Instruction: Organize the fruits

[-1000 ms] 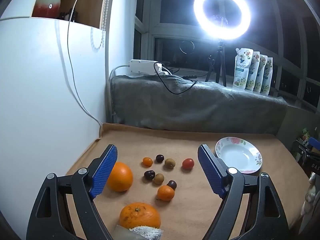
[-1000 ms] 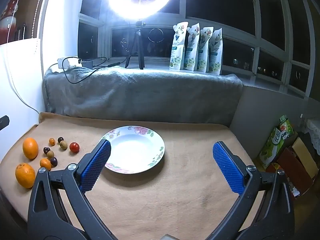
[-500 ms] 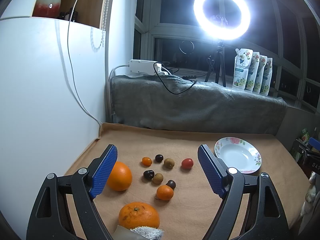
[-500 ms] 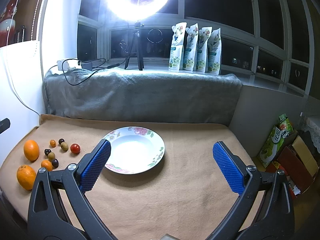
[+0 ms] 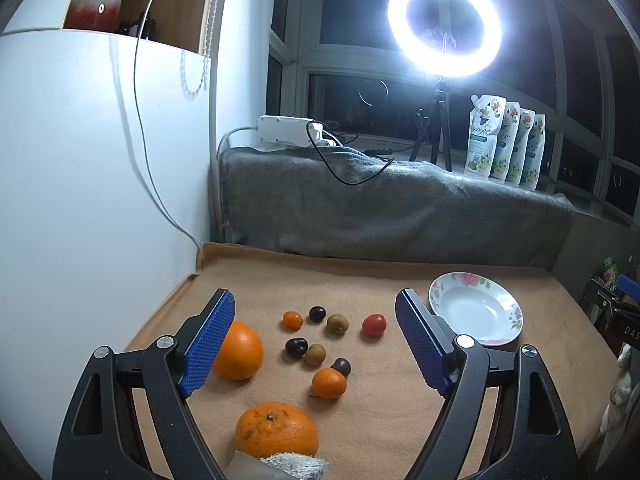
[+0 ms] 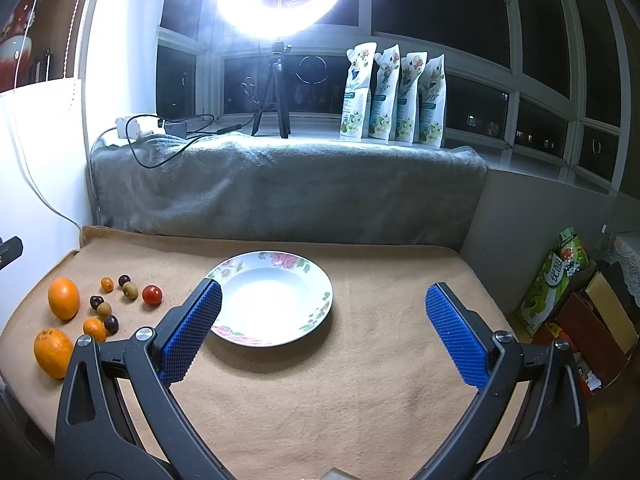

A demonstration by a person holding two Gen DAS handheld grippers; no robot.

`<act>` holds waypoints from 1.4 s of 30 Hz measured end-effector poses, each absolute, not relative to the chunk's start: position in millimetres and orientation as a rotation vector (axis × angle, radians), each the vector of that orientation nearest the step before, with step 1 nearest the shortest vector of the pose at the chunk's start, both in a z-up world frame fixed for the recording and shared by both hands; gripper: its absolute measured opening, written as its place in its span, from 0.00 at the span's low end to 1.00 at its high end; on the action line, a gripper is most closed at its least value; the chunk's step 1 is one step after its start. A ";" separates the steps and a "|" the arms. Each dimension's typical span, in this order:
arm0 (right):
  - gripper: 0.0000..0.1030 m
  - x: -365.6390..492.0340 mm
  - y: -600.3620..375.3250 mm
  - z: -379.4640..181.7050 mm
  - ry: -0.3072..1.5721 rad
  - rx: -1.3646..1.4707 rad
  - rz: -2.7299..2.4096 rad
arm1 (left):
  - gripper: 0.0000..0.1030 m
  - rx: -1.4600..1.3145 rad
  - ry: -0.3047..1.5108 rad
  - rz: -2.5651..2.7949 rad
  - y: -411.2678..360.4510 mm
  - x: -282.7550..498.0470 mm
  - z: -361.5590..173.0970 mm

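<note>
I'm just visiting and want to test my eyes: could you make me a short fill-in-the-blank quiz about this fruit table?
1. The flowered plate holds ____ fruit.
2. The single red fruit lies on the side of the fruit group ____ the plate.
3. Both the left gripper and the right gripper are ____.
4. On the windowsill stand ____ pouches.

Missing words: no; nearest; open; four

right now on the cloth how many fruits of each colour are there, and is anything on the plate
Orange: 4, two large oranges and two small orange fruits
Dark purple: 3
Brown-green: 2
Red: 1
Total: 10 fruits
The plate holds none.
</note>
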State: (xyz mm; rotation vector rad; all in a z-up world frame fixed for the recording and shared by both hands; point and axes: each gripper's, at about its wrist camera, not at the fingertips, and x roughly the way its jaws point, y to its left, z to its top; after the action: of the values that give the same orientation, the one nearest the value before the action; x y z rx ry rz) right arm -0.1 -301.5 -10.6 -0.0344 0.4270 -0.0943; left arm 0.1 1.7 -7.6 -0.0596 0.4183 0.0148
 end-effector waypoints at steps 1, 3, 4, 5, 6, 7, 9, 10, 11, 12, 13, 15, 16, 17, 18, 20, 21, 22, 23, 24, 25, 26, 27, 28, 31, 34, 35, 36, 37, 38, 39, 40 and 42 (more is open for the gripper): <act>1.00 -0.1 -301.5 -10.5 0.427 -0.034 -0.094 | 0.81 -0.060 0.419 0.014 1.8 0.1 -7.6; 1.00 0.1 -300.6 -11.0 0.427 -0.035 -0.093 | 0.80 -0.060 0.418 0.014 1.9 0.4 -7.4; 1.00 0.2 -300.3 -11.1 0.428 -0.034 -0.094 | 0.80 -0.061 0.419 0.015 2.0 0.5 -7.4; 1.00 0.1 -300.0 -11.1 0.428 -0.034 -0.093 | 0.80 -0.061 0.419 0.014 2.2 0.6 -7.3; 1.00 -0.1 -299.9 -11.0 0.428 -0.032 -0.093 | 0.81 -0.061 0.419 0.014 2.2 0.7 -7.2; 1.00 0.5 -299.4 -11.3 0.429 -0.032 -0.092 | 0.80 -0.061 0.420 0.014 2.3 0.8 -7.1; 1.00 0.2 -298.6 -11.3 0.430 -0.031 -0.091 | 0.80 -0.061 0.420 0.014 2.4 0.7 -7.1; 1.00 0.1 -298.3 -11.5 0.430 -0.031 -0.091 | 0.80 -0.062 0.420 0.014 2.4 0.8 -7.1; 1.00 0.1 -297.8 -11.6 0.431 -0.032 -0.091 | 0.80 -0.062 0.420 0.013 2.5 0.9 -7.0; 1.00 0.3 -298.1 -11.6 0.431 -0.032 -0.091 | 0.80 -0.062 0.420 0.013 2.3 0.4 -7.2; 1.00 0.3 -298.0 -11.7 0.431 -0.031 -0.091 | 0.80 -0.062 0.420 0.014 2.2 0.7 -7.6; 1.00 0.2 -297.8 -11.8 0.431 -0.029 -0.090 | 0.80 -0.062 0.421 0.013 2.2 0.7 -7.5; 1.00 0.3 -298.0 -11.8 0.431 -0.029 -0.089 | 0.80 -0.062 0.421 0.014 2.1 0.8 -7.4; 1.00 0.3 -297.2 -12.0 0.431 -0.029 -0.088 | 0.80 -0.063 0.422 0.014 2.2 0.8 -7.3; 1.00 0.8 -297.5 -11.9 0.432 -0.029 -0.088 | 0.80 -0.063 0.422 0.014 2.0 0.2 -7.5; 1.00 0.8 -297.3 -12.0 0.433 -0.030 -0.087 | 0.80 -0.063 0.422 0.014 2.3 0.9 -7.3; 1.00 0.8 -297.2 -12.1 0.433 -0.030 -0.086 | 0.80 -0.063 0.421 0.014 1.9 -0.1 -8.3; 1.00 0.9 -296.5 -12.4 0.434 -0.030 -0.084 | 0.80 -0.063 0.422 0.014 1.9 0.0 -8.2; 1.00 0.7 -295.7 -12.8 0.435 -0.031 -0.083 | 0.80 -0.064 0.422 0.015 1.6 -0.6 -8.8; 1.00 0.4 -294.8 -13.1 0.436 -0.032 -0.082 | 0.80 -0.064 0.423 0.015 1.9 0.1 -10.9; 1.00 1.2 -294.6 -13.0 0.437 -0.032 -0.080 | 0.80 -0.065 0.423 0.015 1.6 -0.5 -11.7; 1.00 0.9 -293.8 -13.3 0.438 -0.033 -0.078 | 0.80 -0.065 0.423 0.015 1.6 -0.5 -11.7; 1.00 0.9 -293.1 -13.6 0.438 -0.033 -0.077 | 0.80 -0.065 0.424 0.015 1.6 -0.4 -11.7; 1.00 1.2 -293.5 -13.3 0.439 -0.032 -0.075 | 0.81 -0.065 0.424 0.014 1.1 -1.1 -12.4; 1.00 1.8 -293.4 -13.0 0.442 -0.031 -0.072 | 0.80 -0.065 0.424 0.015 1.3 -1.2 -12.3; 1.00 1.6 -293.0 -13.5 0.444 -0.029 -0.070 | 0.80 -0.068 0.424 0.016 1.8 -0.6 -12.5; 1.00 1.7 -292.5 -13.7 0.445 -0.029 -0.068 | 0.80 -0.069 0.424 0.016 1.9 -1.0 -13.4; 1.00 1.6 -291.8 -14.1 0.446 -0.029 -0.067 | 0.80 -0.071 0.424 0.017 2.0 -1.6 -14.3; 1.00 2.3 -291.0 -14.2 0.448 -0.030 -0.065 | 0.80 -0.072 0.425 0.017 2.3 -1.8 -15.0; 1.00 2.7 -290.6 -14.3 0.449 -0.029 -0.062 | 0.80 -0.073 0.426 0.017 2.7 -2.3 -15.5; 1.00 3.1 -290.0 -14.5 0.451 -0.030 -0.059 | 0.80 -0.074 0.427 0.019 2.8 -2.6 -15.9; 1.00 3.3 -289.0 -14.9 0.453 -0.031 -0.056 | 0.80 -0.076 0.428 0.019 3.7 -2.9 -15.7; 1.00 3.9 -286.8 -15.8 0.457 -0.035 -0.044 | 0.80 -0.078 0.431 0.018 4.3 -3.9 -16.8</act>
State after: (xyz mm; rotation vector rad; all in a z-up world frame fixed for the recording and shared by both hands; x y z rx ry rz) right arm 3.9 -286.8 -15.8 -0.0346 0.4568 -0.0444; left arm -3.9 4.3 -16.8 -0.0783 0.4311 0.0185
